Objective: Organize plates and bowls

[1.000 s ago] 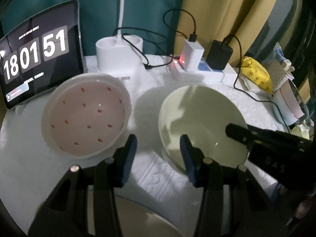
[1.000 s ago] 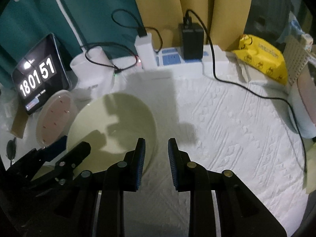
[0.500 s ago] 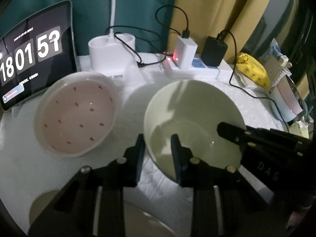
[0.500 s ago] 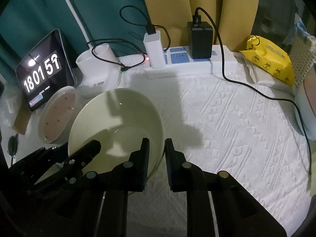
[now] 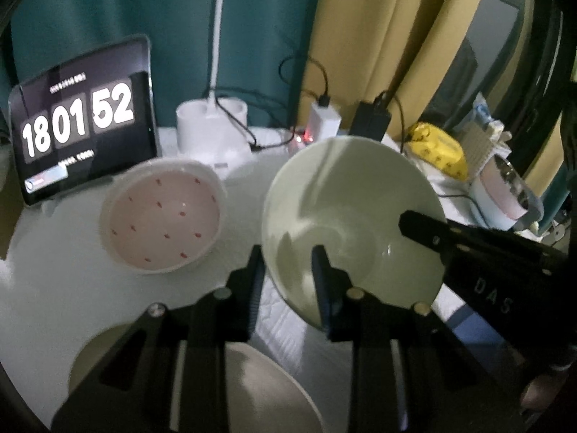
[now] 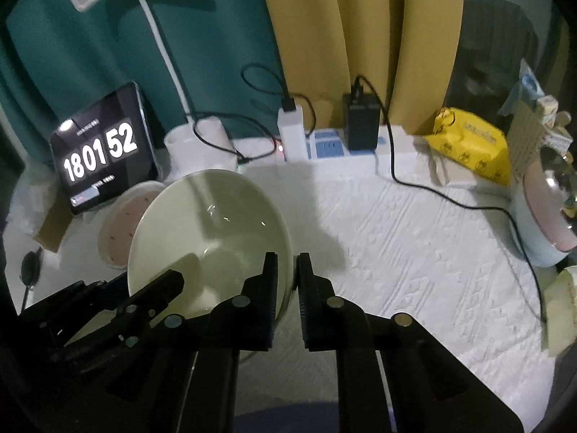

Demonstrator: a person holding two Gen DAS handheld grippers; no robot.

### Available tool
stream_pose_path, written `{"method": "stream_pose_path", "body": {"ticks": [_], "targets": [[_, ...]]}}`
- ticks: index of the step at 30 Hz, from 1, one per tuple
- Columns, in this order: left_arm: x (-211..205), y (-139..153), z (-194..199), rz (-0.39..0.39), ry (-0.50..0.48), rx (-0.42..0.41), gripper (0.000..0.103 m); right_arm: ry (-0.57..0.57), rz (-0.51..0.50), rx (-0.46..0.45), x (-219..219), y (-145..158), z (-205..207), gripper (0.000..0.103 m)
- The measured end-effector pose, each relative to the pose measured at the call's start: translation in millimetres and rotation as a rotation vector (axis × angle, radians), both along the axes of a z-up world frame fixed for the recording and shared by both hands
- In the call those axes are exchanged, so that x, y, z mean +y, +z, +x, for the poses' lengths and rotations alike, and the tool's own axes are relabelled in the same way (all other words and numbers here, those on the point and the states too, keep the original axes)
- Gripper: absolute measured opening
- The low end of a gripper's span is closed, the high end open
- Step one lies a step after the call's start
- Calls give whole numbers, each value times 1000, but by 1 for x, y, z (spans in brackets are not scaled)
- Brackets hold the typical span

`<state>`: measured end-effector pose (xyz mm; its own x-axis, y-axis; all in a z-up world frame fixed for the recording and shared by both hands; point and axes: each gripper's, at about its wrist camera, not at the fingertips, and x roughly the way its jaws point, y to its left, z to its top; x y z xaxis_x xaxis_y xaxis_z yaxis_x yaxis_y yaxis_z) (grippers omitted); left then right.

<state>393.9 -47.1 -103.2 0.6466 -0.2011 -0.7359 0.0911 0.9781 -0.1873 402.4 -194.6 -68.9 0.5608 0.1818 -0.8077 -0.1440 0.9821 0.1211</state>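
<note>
Two black handheld grippers hold one pale green bowl (image 5: 351,213) from opposite sides, above a round table covered with a white textured cloth (image 6: 414,238). In the left wrist view, the left gripper (image 5: 288,263) is clamped on the bowl's near left rim, one finger outside the wall and one inside the bowl. In the right wrist view, the right gripper (image 6: 286,274) is clamped on the bowl's right rim in the same way, one finger inside and one outside. The bowl is tilted, its far edge raised, and it appears lifted off the cloth. Just left of it sits a white bowl with small red dots (image 5: 164,216) inside, resting on the table, close to the green bowl but apart from it. At the near edge of the left wrist view, partly hidden under the gripper, lies a pale plate (image 5: 274,393). At the far left stands a tablet (image 5: 83,119) showing the clock digits 18 01 52. Behind the bowls is a white lamp base (image 5: 212,126) with a thin white stem, and a white power strip (image 6: 346,148) with a white and a black charger plugged in. A yellow packet (image 6: 472,144) lies at the far right.
</note>
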Motion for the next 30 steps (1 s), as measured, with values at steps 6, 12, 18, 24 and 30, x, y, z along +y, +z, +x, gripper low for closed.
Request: {"method": "stream_pose_path", "body": {"ticks": [6, 12, 18, 24, 30], "targets": [[2, 26, -21, -24, 6, -56, 27, -2, 11, -57, 0, 25, -19, 11], [-1, 44, -45, -13, 7, -102, 27, -2, 19, -88, -1, 41, -40, 11], [-9, 55, -67, -1, -1, -132, 27, -12, 29, -109, -8, 52, -63, 11], [-18, 63, -88, -15, -27, -139, 27, -35, 42, -120, -19, 61, -83, 11], [-32, 69, -104, -9, -50, -155, 27, -58, 48, -139, -35, 69, -105, 11]]}}
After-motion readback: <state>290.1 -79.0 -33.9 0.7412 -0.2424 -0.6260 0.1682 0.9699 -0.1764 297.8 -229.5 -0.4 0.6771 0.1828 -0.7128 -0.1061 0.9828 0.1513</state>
